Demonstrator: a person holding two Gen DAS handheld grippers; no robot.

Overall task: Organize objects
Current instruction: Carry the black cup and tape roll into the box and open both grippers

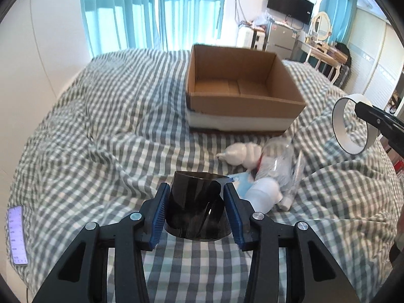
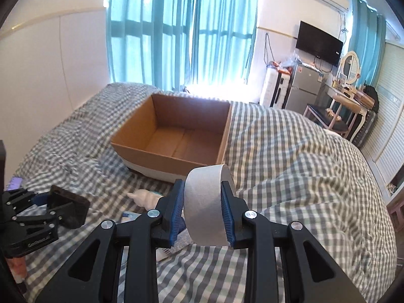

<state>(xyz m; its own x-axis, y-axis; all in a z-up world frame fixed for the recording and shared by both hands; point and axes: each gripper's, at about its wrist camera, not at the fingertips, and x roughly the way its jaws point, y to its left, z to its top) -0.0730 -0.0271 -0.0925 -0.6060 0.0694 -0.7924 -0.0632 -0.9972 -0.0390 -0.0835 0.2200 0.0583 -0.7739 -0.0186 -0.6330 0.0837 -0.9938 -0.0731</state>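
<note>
An open cardboard box [image 1: 242, 93] sits on the checked bed; it shows empty in the right wrist view [image 2: 176, 136]. My left gripper [image 1: 197, 202] is shut on a dark, see-through cup [image 1: 199, 207], held above the blanket; the cup also shows in the right wrist view [image 2: 68, 209]. My right gripper [image 2: 203, 212] is shut on a white tape roll [image 2: 205, 204], held in front of the box; the roll shows at the right in the left wrist view [image 1: 351, 123]. A white shell-like toy [image 1: 241, 154], a clear plastic bag [image 1: 280, 166] and a white bottle [image 1: 265, 194] lie on the bed.
A phone [image 1: 16, 234] with a lit screen lies at the bed's left edge. Blue curtains [image 2: 181, 30] hang behind the bed. A small fridge [image 2: 305, 91], a wall screen [image 2: 319, 43] and a dressing table [image 2: 348, 103] stand at the far right.
</note>
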